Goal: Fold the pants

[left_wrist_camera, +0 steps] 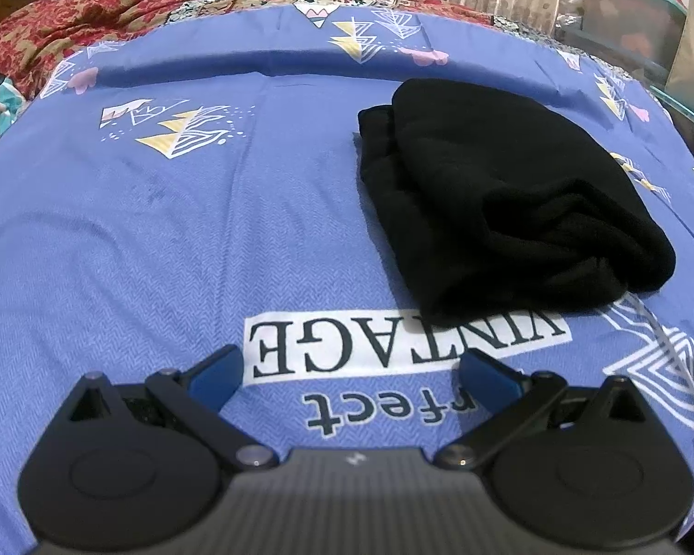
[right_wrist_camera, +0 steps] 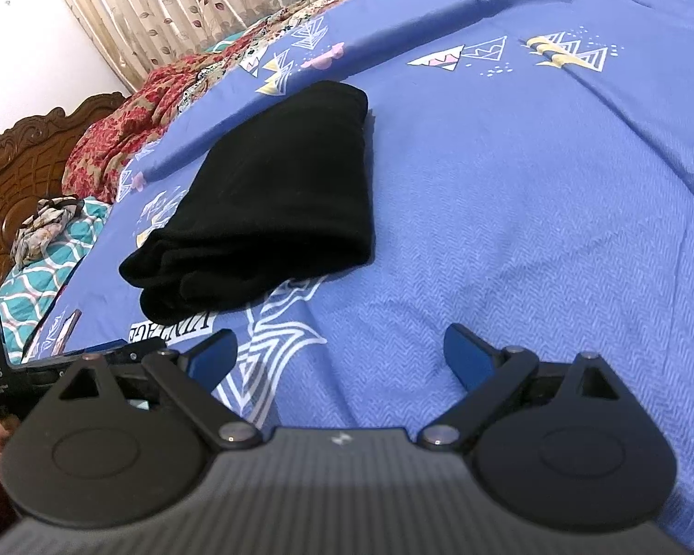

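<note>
The black pants lie folded into a thick bundle on the blue patterned bedsheet, right of centre in the left wrist view. They also show left of centre in the right wrist view. My left gripper is open and empty, a little short of the bundle, above the "VINTAGE" print. My right gripper is open and empty, to the right of and short of the bundle.
A red floral blanket is heaped at the far left of the bed. A carved wooden headboard and a teal patterned cloth lie at left. Plastic storage bins stand at the far right. Curtains hang behind.
</note>
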The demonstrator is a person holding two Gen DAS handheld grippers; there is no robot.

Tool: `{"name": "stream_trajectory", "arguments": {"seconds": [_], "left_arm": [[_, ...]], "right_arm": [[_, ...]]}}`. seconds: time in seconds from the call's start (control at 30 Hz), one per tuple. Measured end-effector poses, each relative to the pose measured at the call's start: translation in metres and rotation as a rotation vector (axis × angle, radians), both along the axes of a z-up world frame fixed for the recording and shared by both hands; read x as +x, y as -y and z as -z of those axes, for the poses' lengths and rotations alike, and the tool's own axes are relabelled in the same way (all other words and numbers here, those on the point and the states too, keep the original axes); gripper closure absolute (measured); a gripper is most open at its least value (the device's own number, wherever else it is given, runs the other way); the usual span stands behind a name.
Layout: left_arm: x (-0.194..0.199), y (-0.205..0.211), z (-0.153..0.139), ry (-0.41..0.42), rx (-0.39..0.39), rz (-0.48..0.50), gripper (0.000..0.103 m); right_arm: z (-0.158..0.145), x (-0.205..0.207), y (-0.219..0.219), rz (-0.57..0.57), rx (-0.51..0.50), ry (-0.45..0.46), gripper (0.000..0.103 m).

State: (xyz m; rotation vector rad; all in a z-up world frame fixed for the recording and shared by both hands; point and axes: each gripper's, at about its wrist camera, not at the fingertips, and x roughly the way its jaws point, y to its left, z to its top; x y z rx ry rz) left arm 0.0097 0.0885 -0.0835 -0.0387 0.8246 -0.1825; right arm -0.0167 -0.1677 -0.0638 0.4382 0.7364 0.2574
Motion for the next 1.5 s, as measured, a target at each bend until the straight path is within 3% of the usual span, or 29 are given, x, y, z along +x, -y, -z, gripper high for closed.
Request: {"name": "stream_trajectory", "arguments": {"seconds": [0.37,0.5,0.63,0.73,0.87,1.03,1.1,1.33,1.43,1.5], "left_arm": [[0.001,-0.012,-0.003,-0.006,-0.059,0.04,0.0],[0.004,-0.029,-0.009,-0.036,-0.141,0.069,0.0],[0.009,-0.054,-0.025,-0.083,-0.267,0.008,0.0],[0.011,-0.067,-0.05,-0.024,-0.32,-0.001,0.0],[0.035,-0.06,-0.071,0.001,-0.35,0.025,0.0],[0.084,-0.037,-0.057,-0.091,-0.409,0.076,0.0],[0.098,-0.024,-0.047,-0.136,-0.397,0.079,0.0],[0.116,0.012,-0.025,-0.228,-0.213,0.022,0.0],[0.113,0.012,-0.022,-0.234,-0.213,0.001,0.0],[0.11,0.01,-0.021,-0.237,-0.226,-0.011,0.0]], "right_arm": [[0.0,0.001,0.005,0.0,0.009,-0.001,0.005],[0.0,0.001,0.005,0.0,0.018,-0.008,0.005],[-0.007,0.007,0.009,-0.008,0.033,-0.057,0.006],[-0.017,0.012,0.014,0.015,0.051,-0.093,0.006],[-0.034,0.023,0.02,0.022,0.051,-0.017,0.006],[-0.044,0.059,0.02,0.001,0.073,0.032,0.006],[-0.042,0.076,0.019,-0.023,0.077,0.037,0.006],[-0.021,0.112,0.018,-0.037,0.089,-0.025,0.006],[-0.005,0.113,0.018,-0.026,0.113,-0.085,0.005],[-0.004,0.102,0.017,-0.017,0.115,-0.045,0.005]]}}
